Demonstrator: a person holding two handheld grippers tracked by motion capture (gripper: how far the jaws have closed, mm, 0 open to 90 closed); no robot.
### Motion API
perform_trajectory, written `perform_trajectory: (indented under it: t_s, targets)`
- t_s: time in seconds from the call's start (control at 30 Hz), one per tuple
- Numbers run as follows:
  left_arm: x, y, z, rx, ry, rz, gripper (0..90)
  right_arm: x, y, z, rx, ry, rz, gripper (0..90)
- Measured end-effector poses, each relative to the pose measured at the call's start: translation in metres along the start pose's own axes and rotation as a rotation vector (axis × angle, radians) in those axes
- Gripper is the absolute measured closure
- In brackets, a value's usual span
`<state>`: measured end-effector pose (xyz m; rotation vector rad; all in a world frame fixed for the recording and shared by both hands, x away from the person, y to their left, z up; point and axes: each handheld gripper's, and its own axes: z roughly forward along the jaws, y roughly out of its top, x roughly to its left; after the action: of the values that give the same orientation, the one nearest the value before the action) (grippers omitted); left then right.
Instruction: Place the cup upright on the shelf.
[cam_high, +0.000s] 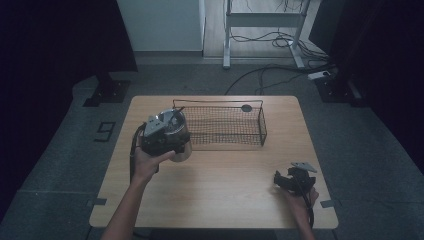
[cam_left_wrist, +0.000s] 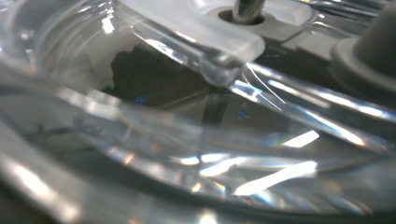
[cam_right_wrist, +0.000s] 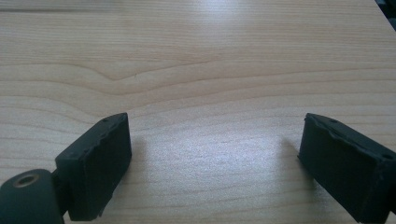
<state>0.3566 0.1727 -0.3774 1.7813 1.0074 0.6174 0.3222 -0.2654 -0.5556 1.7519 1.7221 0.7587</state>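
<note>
A clear glass-like container (cam_high: 177, 131) with a shiny top hangs above the table's left half, just at the left end of the black wire basket (cam_high: 263, 129). My left gripper (cam_high: 166, 136) is shut on it, with the hand underneath. In the left gripper view the container's clear wall (cam_left_wrist: 196, 140) sits right against the lens, with a white lid part (cam_left_wrist: 201, 28) and a metal stem (cam_left_wrist: 247, 8) above; the jaws are hidden. My right gripper (cam_high: 279, 180) rests low at the front right, open, its fingers (cam_right_wrist: 100, 158) wide apart over bare wood (cam_right_wrist: 210, 70).
The basket lies across the back middle of the wooden table (cam_high: 220, 200), and a small dark round thing (cam_high: 246, 107) sits at its back rim. Cables and a desk frame (cam_high: 265, 30) stand on the floor beyond the table.
</note>
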Motion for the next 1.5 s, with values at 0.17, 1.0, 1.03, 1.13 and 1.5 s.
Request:
perform_trajectory:
  t_s: [0.17,1.0,1.03,1.13,1.5]
  targets:
    - [0.002,0.007,0.007,-0.007,0.015,0.005,3.8,0.0,0.0,0.0,0.002,0.0,-0.001,9.1]
    - [0.016,0.029,0.047,0.007,0.028,-0.021,3.8,0.0,0.0,0.0,-0.001,-0.001,0.003,9.1]
    - [0.016,0.029,0.047,0.007,0.028,-0.021,3.8,0.0,0.0,0.0,-0.001,-0.001,0.003,9.1]
    - [0.018,0.031,0.052,0.011,0.034,-0.024,3.8,0.0,0.0,0.0,-0.001,-0.001,0.002,9.1]
    - [0.023,0.039,0.067,0.017,0.062,-0.024,3.8,0.0,0.0,0.0,-0.001,-0.001,0.002,9.1]
